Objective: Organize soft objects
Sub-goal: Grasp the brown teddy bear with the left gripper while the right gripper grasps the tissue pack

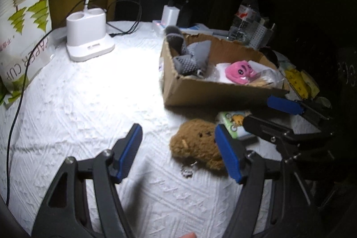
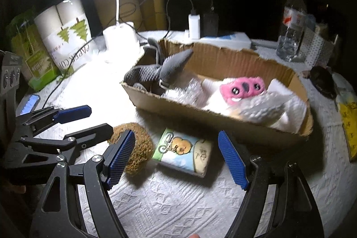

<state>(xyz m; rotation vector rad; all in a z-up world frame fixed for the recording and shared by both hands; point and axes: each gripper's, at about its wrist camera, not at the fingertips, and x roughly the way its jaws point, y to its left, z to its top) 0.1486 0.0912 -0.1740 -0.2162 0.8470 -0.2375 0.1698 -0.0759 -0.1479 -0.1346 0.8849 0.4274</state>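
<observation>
A brown plush toy (image 1: 196,144) lies on the white tablecloth, just ahead of my left gripper (image 1: 179,153) and near its right finger. That gripper is open and holds nothing. A small tissue pack with a cartoon print (image 2: 185,151) lies in front of the cardboard box (image 2: 223,124), ahead of my right gripper (image 2: 176,160), which is open with its pads apart from the pack. The brown plush toy (image 2: 138,148) sits partly behind its left finger. The box holds a grey plush (image 2: 169,68), a pink plush (image 2: 241,87) and white soft cloths (image 2: 263,110). Each gripper shows in the other's view.
A white lamp base (image 1: 89,37) with cables stands at the back left beside a bag of paper cups (image 1: 24,32). A water bottle (image 2: 292,23), chargers (image 2: 194,23) and a dotted container stand behind the box. Yellow packets (image 2: 348,126) lie at the right, and a phone (image 2: 29,104) at the left.
</observation>
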